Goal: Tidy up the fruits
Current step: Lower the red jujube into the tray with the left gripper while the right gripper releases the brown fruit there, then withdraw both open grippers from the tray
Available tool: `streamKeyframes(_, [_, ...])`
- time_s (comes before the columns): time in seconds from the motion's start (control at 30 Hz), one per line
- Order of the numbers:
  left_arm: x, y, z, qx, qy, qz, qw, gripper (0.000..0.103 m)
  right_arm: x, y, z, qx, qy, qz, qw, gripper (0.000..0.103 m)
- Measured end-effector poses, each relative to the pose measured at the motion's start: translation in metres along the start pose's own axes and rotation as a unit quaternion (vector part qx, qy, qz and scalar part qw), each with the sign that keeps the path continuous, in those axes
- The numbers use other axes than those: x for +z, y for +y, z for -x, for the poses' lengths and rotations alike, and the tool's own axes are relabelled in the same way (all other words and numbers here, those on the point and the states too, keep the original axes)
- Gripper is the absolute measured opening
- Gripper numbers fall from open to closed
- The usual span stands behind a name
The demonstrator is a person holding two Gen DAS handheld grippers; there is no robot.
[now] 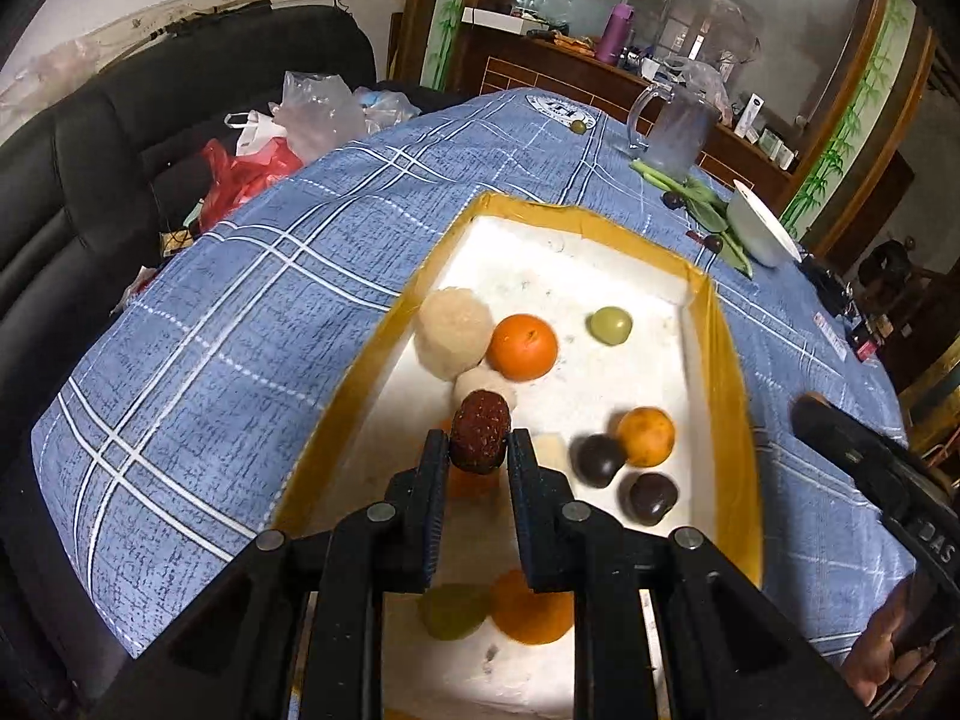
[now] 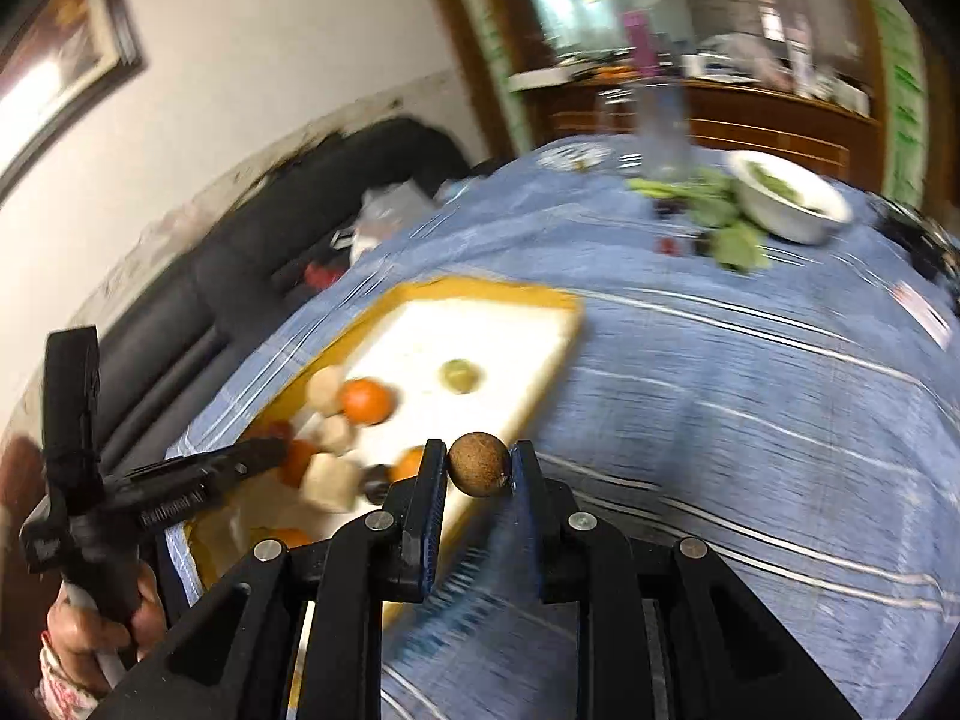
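With about a dozen fruits already lying in the yellow-rimmed tray (image 1: 729, 360), the left gripper (image 1: 480, 441) pinches a dark red bayberry (image 1: 480, 429) above it, the right gripper (image 2: 478, 462) pinches a brown longan (image 2: 478, 463) beside its edge, while dark fruits (image 1: 713, 242) far ahead on the surface remain, so the job seems well along.

Right wrist view: all smeared, edges are soft.
Fruit in the tray (image 2: 480, 324): blurry blobs near the left gripper (image 2: 264, 456), hard to tell apart.
Green fruit (image 1: 453, 611) and orange fruit (image 1: 534, 606): partly behind the black fingers (image 1: 432, 480).
Bowl (image 2: 792, 201): green stuff inside, too blurry to name.
Hand (image 2: 90, 630): cut off by the picture's edge.
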State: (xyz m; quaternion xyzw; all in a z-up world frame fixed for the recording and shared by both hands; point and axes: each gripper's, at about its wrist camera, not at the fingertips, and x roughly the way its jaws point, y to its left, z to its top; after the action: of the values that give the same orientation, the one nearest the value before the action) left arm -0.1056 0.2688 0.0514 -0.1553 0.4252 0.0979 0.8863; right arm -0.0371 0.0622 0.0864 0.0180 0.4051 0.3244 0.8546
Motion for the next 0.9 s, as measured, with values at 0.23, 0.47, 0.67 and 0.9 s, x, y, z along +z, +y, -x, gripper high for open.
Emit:
streamKeyframes(0.23, [-0.011, 0.011, 0.01, 0.014, -0.006, -0.006, 0.9999, 0.021, 0.013, 0.035, -0.065, -0.002, 0.052, 0.016, 0.999, 0.024])
streamKeyframes(0.47, [-0.01, 0.022, 0.024, 0.003, -0.025, 0.011, 0.9996, 0.057, 0.017, 0.045, -0.085, -0.011, 0.058, 0.018, 0.998, 0.044])
streamKeyframes(0.67, [-0.009, 0.023, 0.028, -0.017, -0.022, 0.026, 0.9993, 0.061, 0.018, 0.044, -0.062, -0.024, 0.032, 0.011, 0.999, 0.051])
streamKeyframes(0.9, [-0.011, -0.002, 0.038, -0.002, -0.042, -0.003, 0.9991, 0.07, -0.005, 0.03, 0.001, -0.051, -0.039, -0.021, 0.998, 0.066])
